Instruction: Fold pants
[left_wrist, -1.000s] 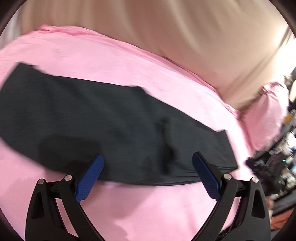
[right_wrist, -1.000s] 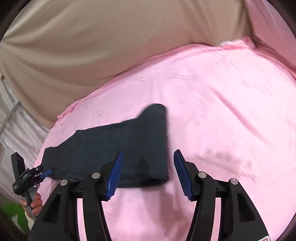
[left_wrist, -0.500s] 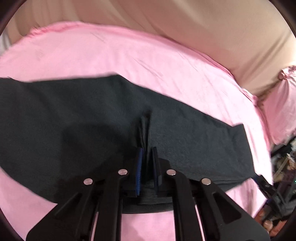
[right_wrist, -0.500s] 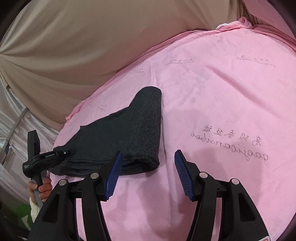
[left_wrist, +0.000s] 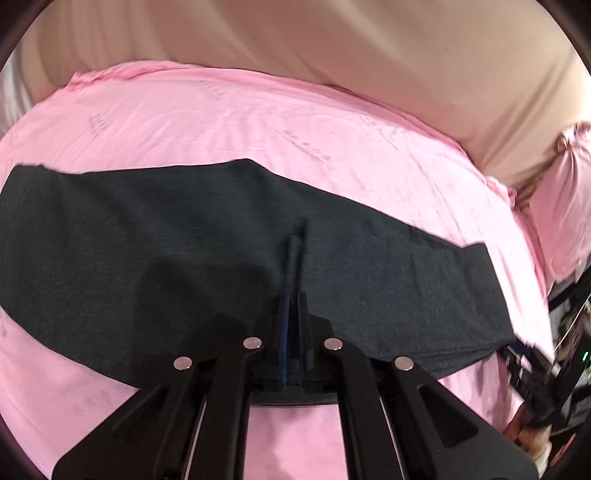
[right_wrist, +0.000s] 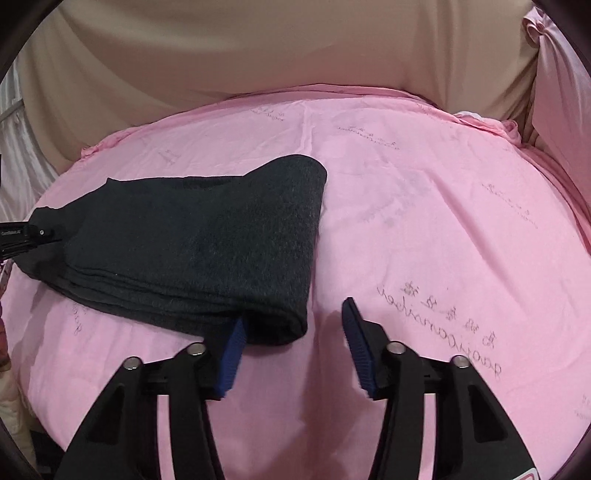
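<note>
Dark grey pants (left_wrist: 184, 243) lie folded lengthwise across a pink bedsheet (left_wrist: 258, 118). My left gripper (left_wrist: 293, 306) is shut on a pinched ridge of the pants' near edge at mid-length. In the right wrist view the pants (right_wrist: 207, 236) lie left of centre with their rounded folded end nearest me. My right gripper (right_wrist: 293, 314) is open and empty, low over the sheet, its left blue pad (right_wrist: 232, 350) touching the pants' near corner. The left gripper shows at the far left edge (right_wrist: 22, 236), holding the pants.
A beige curtain (right_wrist: 221, 55) hangs behind the bed. A pink pillow (left_wrist: 565, 206) lies at the right end of the bed. Dark clutter and furniture (left_wrist: 554, 369) stand beyond the bed's right edge.
My left gripper closed from wide open onto a pinch of the pants' near edge. My right gripper stayed open and moved closer to the folded end.
</note>
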